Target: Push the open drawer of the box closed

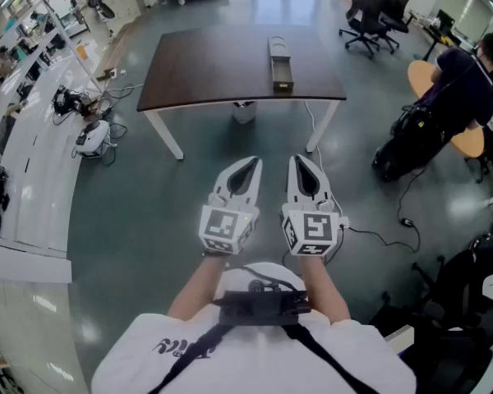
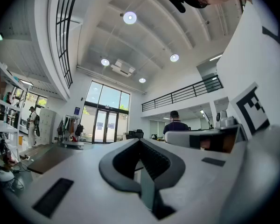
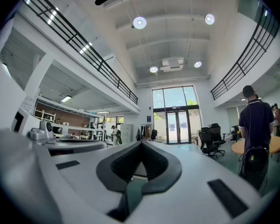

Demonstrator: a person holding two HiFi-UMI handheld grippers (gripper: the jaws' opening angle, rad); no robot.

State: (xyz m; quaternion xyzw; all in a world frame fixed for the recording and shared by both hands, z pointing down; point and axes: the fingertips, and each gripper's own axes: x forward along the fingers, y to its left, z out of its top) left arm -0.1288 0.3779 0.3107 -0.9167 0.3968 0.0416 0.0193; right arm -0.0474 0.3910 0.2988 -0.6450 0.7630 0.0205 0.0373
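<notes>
The floor [image 1: 255, 146] before the table [image 1: 205, 64] lay open. A cable [image 1: 376, 237] crossed it at right. Left of the box [image 1: 280, 60], the table was bare.

Two grippers in shot, the left gripper [image 1: 253, 164] and the right gripper [image 1: 299, 160]. One dark table [image 1: 214, 64], one box [image 1: 279, 56], two black office chairs [image 1: 363, 16], one bystander [image 1: 464, 84] in the head view.

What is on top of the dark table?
A long narrow box sits toward the right of the table, its drawer pulled out toward the front edge. Nothing else shows on top. Inside the drawer is too small to tell.
</notes>
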